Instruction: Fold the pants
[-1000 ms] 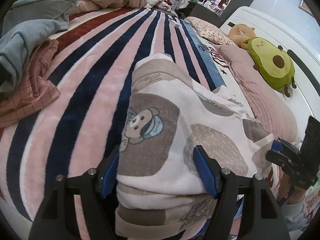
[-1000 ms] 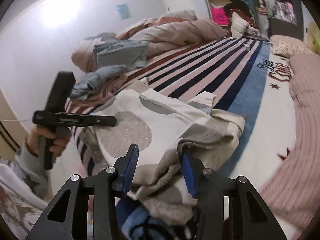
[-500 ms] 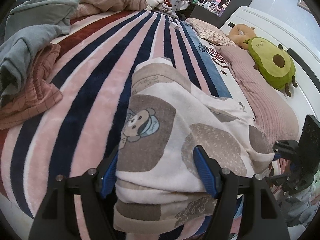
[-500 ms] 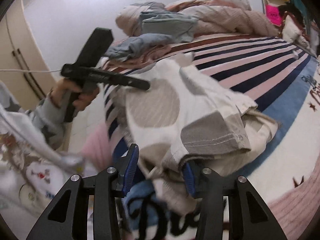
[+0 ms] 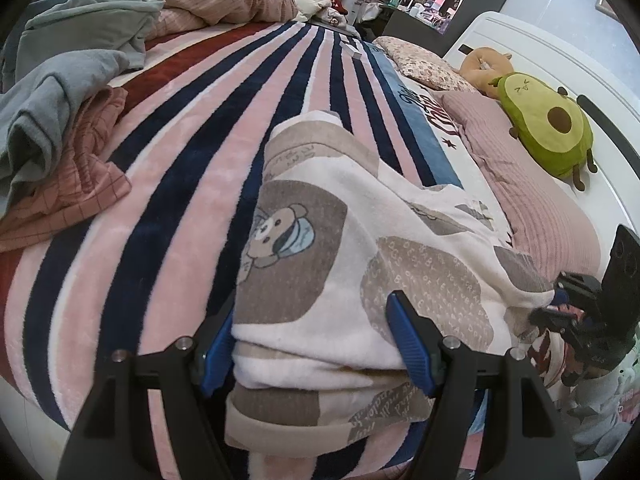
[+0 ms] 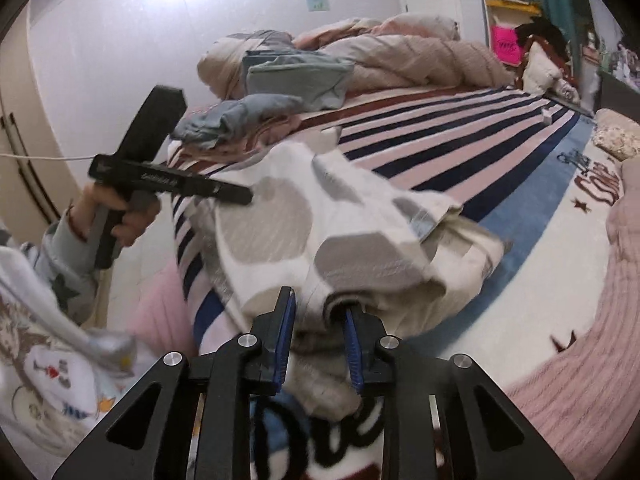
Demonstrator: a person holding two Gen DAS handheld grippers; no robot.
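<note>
The pants (image 5: 328, 240) are white fleece with grey-brown patches and a bear print, lying bunched in folds on the striped blanket (image 5: 160, 200). My left gripper (image 5: 314, 340) has a thick fold filling the gap between its blue pads, which press on both sides. In the right wrist view the pants (image 6: 288, 232) rise in a hump. There my right gripper (image 6: 320, 344) is closing its jaws on a bunched edge of the cloth, which sits between the pads. A person's hand (image 6: 120, 216) holds the left gripper (image 6: 168, 180) at the far side of the pants.
A heap of grey and pink clothes (image 5: 60, 120) lies at the left. A crumpled quilt (image 5: 200, 4) is at the far end. An avocado plush (image 5: 548, 128) and pink pillow (image 5: 532, 200) line the right side. Bare floor (image 6: 132, 264) shows beside the bed.
My right gripper's jaws have narrowed onto the edge of the pants and the wrist has rolled. The left gripper has kept its hold and place.
</note>
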